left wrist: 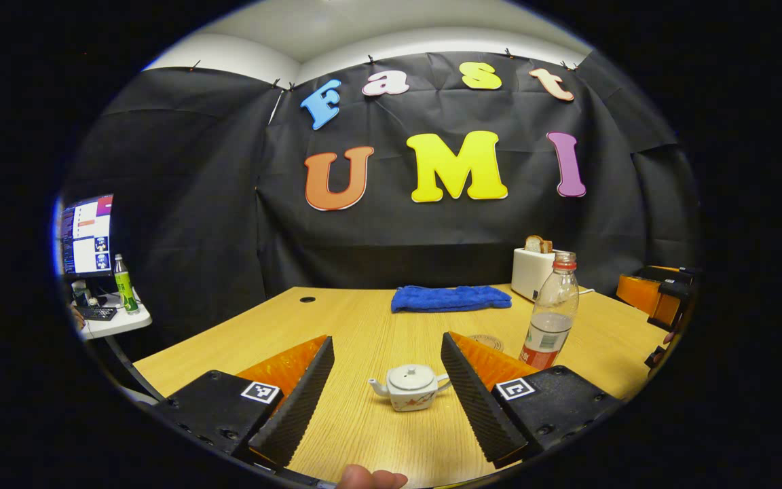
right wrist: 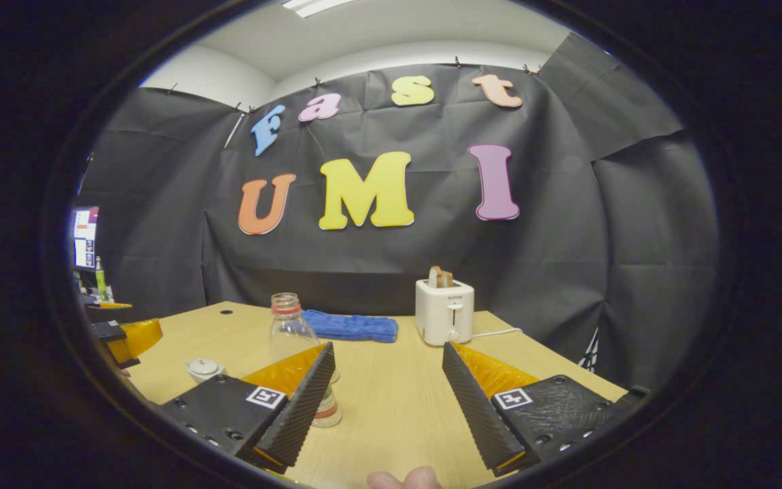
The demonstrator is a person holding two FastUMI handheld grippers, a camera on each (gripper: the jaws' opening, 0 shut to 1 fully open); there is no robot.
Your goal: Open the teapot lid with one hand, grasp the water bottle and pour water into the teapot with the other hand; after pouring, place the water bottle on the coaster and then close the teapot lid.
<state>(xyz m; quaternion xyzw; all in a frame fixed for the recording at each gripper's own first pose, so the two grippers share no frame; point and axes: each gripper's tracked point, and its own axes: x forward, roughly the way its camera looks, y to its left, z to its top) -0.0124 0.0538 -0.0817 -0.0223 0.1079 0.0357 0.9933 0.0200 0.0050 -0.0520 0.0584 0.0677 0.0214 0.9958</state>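
A small white teapot with its lid on stands on the wooden table, seen in the left gripper view. My left gripper is open just short of the teapot, which sits between the lines of its fingers. A clear uncapped water bottle with a red label stands to the teapot's right. A round coaster lies behind, partly hidden by a finger. In the right gripper view, the bottle stands partly behind the left finger of my open right gripper. The teapot sits farther left.
A folded blue towel lies at the table's far side. A white toaster with bread stands at the back, its cord trailing right. A side desk with a monitor and a green bottle is off to the left. The left gripper shows at the left edge.
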